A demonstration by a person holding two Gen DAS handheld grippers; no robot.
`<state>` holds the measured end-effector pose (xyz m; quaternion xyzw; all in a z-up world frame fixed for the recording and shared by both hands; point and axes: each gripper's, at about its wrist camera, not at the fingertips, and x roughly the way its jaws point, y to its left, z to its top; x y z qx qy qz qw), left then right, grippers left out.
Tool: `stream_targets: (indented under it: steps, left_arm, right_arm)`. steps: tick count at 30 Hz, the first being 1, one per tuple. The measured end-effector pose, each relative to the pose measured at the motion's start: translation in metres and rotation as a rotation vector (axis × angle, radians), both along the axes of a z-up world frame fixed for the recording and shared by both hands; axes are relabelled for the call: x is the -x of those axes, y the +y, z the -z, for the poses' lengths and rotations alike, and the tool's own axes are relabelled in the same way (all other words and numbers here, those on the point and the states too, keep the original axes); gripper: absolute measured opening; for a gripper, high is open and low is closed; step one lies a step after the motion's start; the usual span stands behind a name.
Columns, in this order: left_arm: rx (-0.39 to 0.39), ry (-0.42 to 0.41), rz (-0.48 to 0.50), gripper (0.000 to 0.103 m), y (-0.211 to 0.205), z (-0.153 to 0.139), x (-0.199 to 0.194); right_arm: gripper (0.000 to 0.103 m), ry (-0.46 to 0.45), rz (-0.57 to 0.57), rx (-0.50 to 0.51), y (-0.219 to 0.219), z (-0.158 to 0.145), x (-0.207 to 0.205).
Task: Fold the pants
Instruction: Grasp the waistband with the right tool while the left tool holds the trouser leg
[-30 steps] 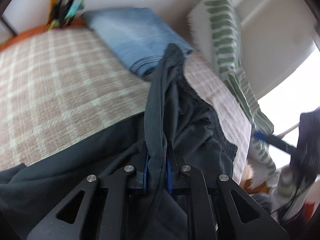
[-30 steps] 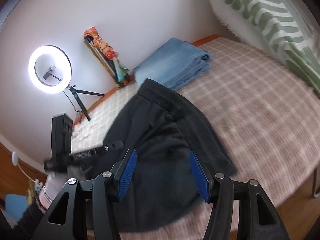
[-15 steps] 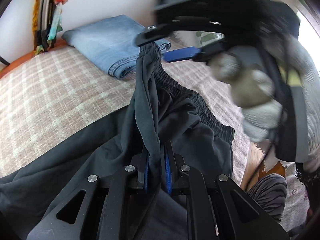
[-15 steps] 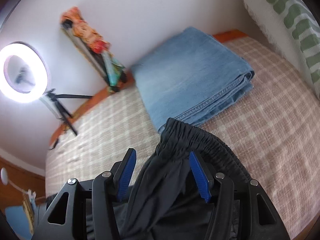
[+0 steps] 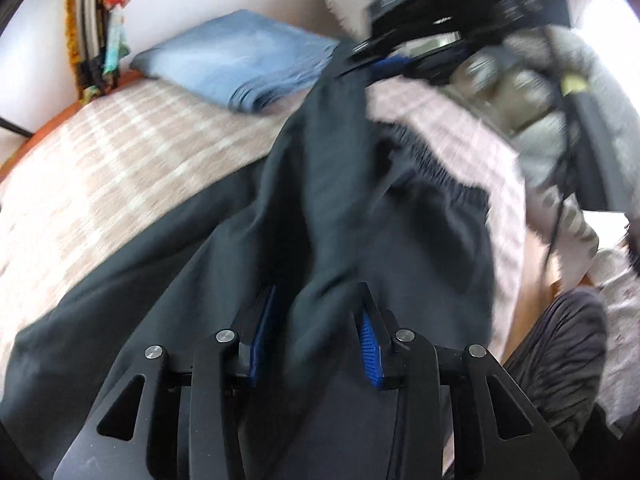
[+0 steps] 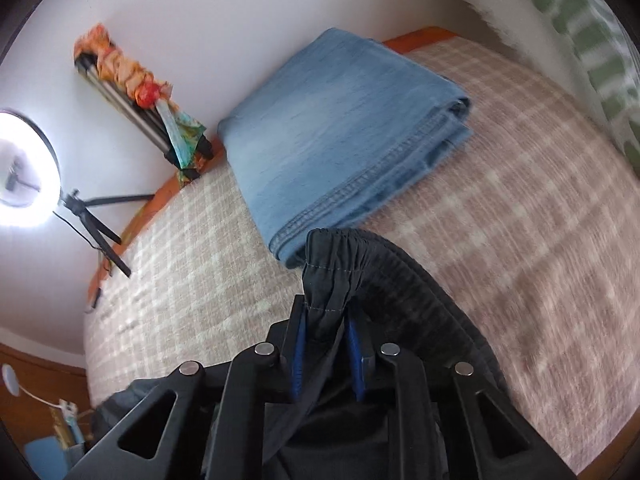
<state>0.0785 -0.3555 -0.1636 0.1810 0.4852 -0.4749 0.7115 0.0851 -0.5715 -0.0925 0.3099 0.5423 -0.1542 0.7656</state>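
Handover at the waistband, mid-fold!

Right gripper just closing, jaws narrow, pinched on the black pants at the elastic corner, at 6 o'clock from the folded jeans. Left gripper just opening, partly spread, cloth loose between the pads. Pants draped over the checked bedspread. Next, likely: free the left, take the second corner.

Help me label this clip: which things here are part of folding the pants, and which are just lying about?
Part of the job:
- dark pants
- left gripper
- right gripper, shut on the waistband
- checked blanket under them

Lying about:
- folded jeans
- ring light
- green-striped pillow
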Motion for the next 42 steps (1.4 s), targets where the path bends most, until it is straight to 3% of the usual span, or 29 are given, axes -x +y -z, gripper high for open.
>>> stream_targets:
  steps: [1,3,8,16,25,32,35,39,42]
  left_arm:
    - [-0.006,-0.01,-0.002,0.034,0.006,0.0,0.002]
    - [-0.004,-0.019,-0.007,0.015,0.016,0.0,0.004]
    - [0.029,-0.013,-0.034,0.007,0.035,-0.012,0.004]
    - [0.037,-0.016,0.055,0.007,0.044,-0.025,0.043]
    - [0.017,0.018,0.097,0.006,0.049,-0.007,0.07]
    - [-0.017,0.053,0.104,0.006,0.051,0.004,0.079]
    - [-0.017,0.057,0.081,0.011,0.06,0.001,0.082]
    - [0.025,0.091,0.005,0.015,0.087,-0.012,0.076]
    - [0.058,0.089,-0.06,0.025,0.122,-0.027,0.074]
  right_arm:
    - [0.015,-0.01,0.006,-0.01,-0.002,-0.003,0.007]
    - [0.014,-0.031,0.015,-0.024,-0.006,-0.011,0.023]
    - [0.013,-0.095,0.054,-0.074,-0.01,-0.031,0.062]
    - [0.012,-0.138,0.113,-0.101,-0.012,-0.045,0.127]
    - [0.01,-0.047,0.175,-0.115,-0.019,-0.004,0.186]
    - [0.011,-0.019,0.107,-0.068,-0.019,0.016,0.18]
    - [0.012,-0.004,0.079,-0.039,-0.018,0.014,0.174]
    - [0.023,0.011,0.041,0.033,-0.015,0.006,0.169]
    - [0.041,0.028,0.04,0.111,-0.014,-0.004,0.169]
